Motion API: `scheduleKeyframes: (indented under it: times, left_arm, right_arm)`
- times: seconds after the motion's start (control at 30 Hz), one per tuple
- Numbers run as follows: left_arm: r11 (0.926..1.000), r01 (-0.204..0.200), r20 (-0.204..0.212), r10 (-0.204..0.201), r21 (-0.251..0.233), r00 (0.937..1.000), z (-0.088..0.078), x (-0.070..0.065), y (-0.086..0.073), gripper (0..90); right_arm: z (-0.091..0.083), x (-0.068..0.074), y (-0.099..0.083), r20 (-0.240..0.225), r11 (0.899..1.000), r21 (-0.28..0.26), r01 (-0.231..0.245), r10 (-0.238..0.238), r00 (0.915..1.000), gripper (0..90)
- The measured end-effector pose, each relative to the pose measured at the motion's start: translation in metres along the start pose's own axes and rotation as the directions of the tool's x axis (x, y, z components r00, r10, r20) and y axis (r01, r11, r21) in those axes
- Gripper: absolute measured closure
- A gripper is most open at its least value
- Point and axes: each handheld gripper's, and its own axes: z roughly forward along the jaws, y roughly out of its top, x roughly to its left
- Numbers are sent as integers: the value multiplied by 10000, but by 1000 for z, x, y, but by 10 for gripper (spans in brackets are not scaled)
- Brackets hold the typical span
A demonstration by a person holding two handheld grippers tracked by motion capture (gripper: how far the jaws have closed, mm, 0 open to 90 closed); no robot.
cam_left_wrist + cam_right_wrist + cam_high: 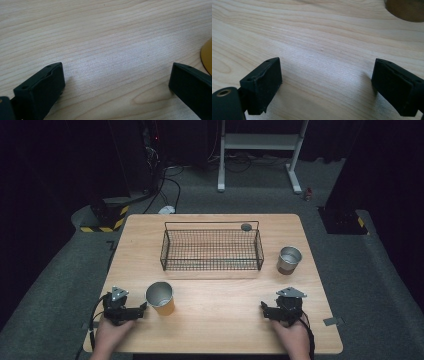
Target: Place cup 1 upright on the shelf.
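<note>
Orange paper cup with silvery lining (160, 298) upright at 7 o'clock on table, just beside left gripper (142, 309). Likely light, thin-walled, crushable; grip mid-wall gently. Left gripper and right gripper (263, 309) both spread wide, empty. Pale wood-grain table (225, 320) smooth, cup may slide. Grey carpet, dark room around.
</note>
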Motion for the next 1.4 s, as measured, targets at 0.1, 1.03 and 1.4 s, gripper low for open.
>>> scheduleKeyframes:
  times: [0.1,1.03,1.4]
  left_arm:
    - [10000,1,5,-1,-4,10000,0,0,0,6]
    - [9990,-450,471,449,0,9979,-1,0,-1,5]
    - [9999,-126,89,126,28,9999,0,1,1,7]
  right_arm:
    - [0,-1,0,-29,10000,-27,37,-37,10000,88]
    - [1,-3,1,-113,10000,-19,53,-53,9999,91]
    - [1,-3,1,-114,10000,-25,94,-95,9999,91]
